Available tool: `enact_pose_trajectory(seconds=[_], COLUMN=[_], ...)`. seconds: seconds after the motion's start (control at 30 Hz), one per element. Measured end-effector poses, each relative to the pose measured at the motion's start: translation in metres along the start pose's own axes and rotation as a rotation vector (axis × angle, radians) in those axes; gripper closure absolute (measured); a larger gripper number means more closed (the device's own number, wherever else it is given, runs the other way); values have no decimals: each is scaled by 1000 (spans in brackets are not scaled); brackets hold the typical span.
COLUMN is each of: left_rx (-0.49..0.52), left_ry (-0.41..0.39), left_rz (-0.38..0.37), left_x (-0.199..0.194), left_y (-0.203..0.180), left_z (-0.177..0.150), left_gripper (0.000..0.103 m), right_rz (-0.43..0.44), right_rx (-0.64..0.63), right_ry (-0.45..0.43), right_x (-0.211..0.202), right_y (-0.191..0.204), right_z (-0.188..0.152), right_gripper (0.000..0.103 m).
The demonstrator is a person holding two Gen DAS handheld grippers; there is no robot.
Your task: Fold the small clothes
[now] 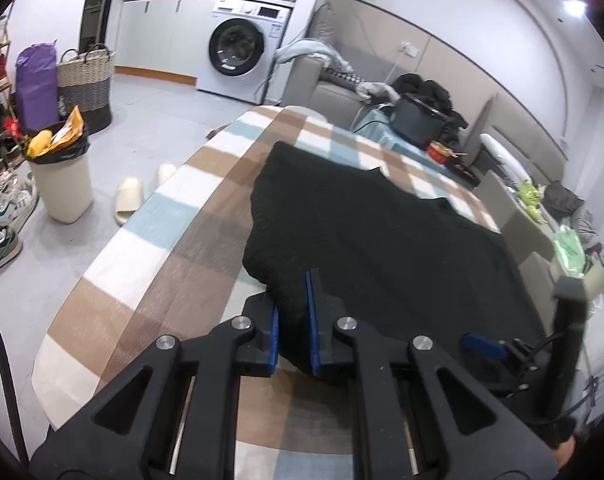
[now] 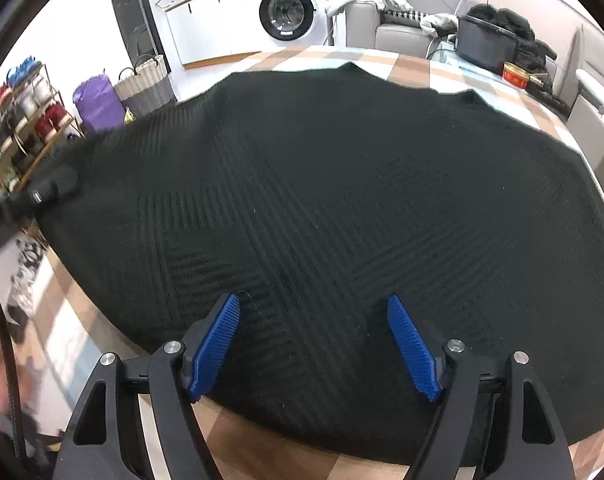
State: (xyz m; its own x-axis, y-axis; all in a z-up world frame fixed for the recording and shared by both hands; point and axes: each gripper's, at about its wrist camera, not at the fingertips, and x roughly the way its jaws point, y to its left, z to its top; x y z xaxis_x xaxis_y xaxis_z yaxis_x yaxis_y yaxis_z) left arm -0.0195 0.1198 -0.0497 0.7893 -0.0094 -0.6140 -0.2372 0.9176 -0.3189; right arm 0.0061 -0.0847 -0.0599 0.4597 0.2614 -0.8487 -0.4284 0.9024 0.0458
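A black ribbed knit garment (image 1: 382,232) lies spread over the table with the checked cloth (image 1: 161,240). My left gripper (image 1: 293,312) is shut on the garment's near left edge, and a fold of the knit bunches between its blue pads (image 1: 312,320), lifted a little off the cloth. In the right wrist view the garment (image 2: 322,180) fills most of the frame. My right gripper (image 2: 314,320) hangs open just above its near part, with nothing between the pads. One of its blue pads (image 1: 484,345) shows at the garment's right side in the left wrist view.
Beyond the table's far right edge stand a black box (image 1: 418,120) and a red tin (image 1: 440,152). On the floor to the left are a full waste bin (image 1: 61,184), slippers (image 1: 129,200), a woven basket (image 1: 85,80) and shoes. A washing machine (image 1: 241,52) stands at the back.
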Motion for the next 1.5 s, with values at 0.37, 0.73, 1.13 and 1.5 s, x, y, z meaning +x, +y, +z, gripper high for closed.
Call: enact_pose_trajectory(seconds=[0.37, 0.73, 1.13, 1.5], left_rx=[220, 569, 612, 346], left_ry=[-82, 14, 412, 311], left_rz=[-178, -547, -584, -360], left_x=[-28, -31, 20, 14], left_y=[-87, -264, -288, -154], left_z=[43, 13, -79, -28], left_gripper=[96, 97, 66, 50], right_rz=[166, -1, -130, 153], right_rx=[134, 436, 555, 420], right_ry=[-40, -163, -175, -116], right_x=[-7, -85, -114, -78], right_y=[-28, -157, -219, -179], right_z=[-4, -51, -80, -31], right_gripper=[25, 25, 25, 36])
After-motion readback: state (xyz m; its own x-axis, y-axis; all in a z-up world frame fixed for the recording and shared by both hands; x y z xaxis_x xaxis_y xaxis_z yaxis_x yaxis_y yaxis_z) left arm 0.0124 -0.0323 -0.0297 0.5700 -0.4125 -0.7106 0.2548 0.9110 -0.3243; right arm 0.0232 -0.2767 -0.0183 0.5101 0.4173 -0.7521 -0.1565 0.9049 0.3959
